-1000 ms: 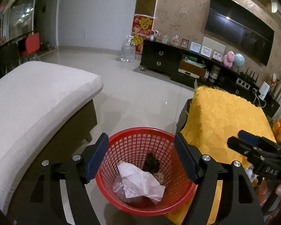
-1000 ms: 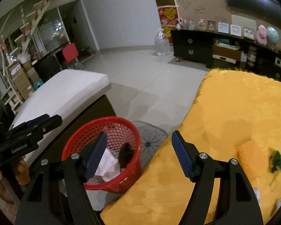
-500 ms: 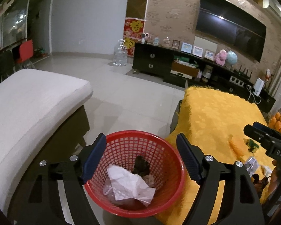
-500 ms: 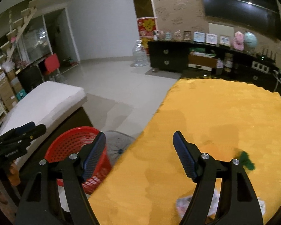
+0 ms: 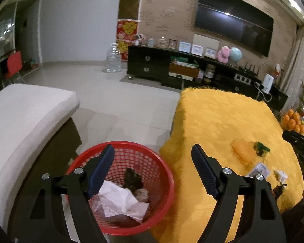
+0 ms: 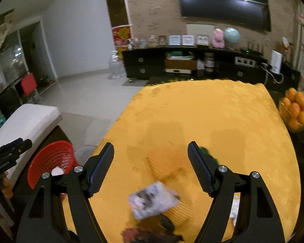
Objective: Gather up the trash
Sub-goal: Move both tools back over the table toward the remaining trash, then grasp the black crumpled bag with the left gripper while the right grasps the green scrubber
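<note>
A red mesh basket [image 5: 162,174] stands on the floor beside the yellow-clothed table [image 5: 223,117]; it holds crumpled white paper [image 5: 119,200] and a dark scrap [image 5: 132,180]. My left gripper [image 5: 152,149] hangs open above the basket's right rim, empty. My right gripper [image 6: 151,145] is open over the table with nothing between its fingers. Below it lie a white printed packet [image 6: 154,200], a blurred orange wrapper [image 6: 168,162], a green scrap [image 6: 206,151], a dark scrap [image 6: 150,232] and a white crumpled bit [image 6: 235,202]. The basket [image 6: 50,162] shows at lower left.
A white cushioned bench [image 5: 26,125] stands left of the basket. A bowl of oranges [image 6: 298,109] sits past the table's right edge. A black TV cabinet [image 5: 172,68] and a water bottle [image 5: 113,60] stand across the tiled floor.
My right gripper has swung right, away from the basket, to above the trash on the table. The left gripper has drifted right over the basket. Both stay open and empty.
</note>
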Action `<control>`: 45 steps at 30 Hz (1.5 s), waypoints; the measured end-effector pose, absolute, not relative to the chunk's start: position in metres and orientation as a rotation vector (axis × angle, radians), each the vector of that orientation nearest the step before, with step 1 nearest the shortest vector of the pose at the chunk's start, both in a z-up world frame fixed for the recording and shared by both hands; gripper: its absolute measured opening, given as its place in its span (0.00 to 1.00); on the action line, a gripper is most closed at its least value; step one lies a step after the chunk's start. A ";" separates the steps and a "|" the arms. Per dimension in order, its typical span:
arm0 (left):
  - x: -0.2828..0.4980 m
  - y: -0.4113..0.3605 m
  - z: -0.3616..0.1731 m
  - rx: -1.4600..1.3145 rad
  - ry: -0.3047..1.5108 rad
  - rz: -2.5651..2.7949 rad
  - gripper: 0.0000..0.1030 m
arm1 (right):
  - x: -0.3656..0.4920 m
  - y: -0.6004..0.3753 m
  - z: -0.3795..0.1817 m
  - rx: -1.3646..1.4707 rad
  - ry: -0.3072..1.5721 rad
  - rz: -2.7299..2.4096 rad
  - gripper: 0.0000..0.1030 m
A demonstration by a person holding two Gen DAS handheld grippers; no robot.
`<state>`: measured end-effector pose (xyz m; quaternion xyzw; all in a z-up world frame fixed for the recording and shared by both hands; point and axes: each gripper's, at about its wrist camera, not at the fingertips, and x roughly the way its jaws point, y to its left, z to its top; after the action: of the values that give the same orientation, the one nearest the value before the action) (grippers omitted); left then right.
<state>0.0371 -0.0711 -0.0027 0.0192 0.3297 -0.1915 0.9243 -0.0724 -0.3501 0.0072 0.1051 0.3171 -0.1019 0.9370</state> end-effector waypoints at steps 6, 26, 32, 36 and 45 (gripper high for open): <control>0.024 -0.101 -0.006 0.087 0.674 -0.455 0.74 | -0.096 -0.367 0.000 0.249 0.658 -0.267 0.71; -0.043 -0.201 -0.026 0.244 0.680 -0.788 0.78 | -0.139 -0.422 -0.012 0.347 0.646 -0.407 0.71; -0.072 -0.233 -0.036 0.290 0.689 -0.936 0.79 | -0.146 -0.433 -0.014 0.372 0.643 -0.420 0.71; -0.092 -0.256 -0.049 0.368 0.691 -1.001 0.80 | -0.151 -0.438 -0.015 0.385 0.641 -0.425 0.71; -0.092 -0.288 -0.082 0.446 0.772 -1.022 0.80 | -0.160 -0.447 -0.017 0.406 0.638 -0.433 0.71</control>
<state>-0.0923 -0.2882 -0.0825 0.2063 0.3569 -0.4727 0.7788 -0.1596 -0.4470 -0.0175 0.1968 0.3091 -0.2098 0.9065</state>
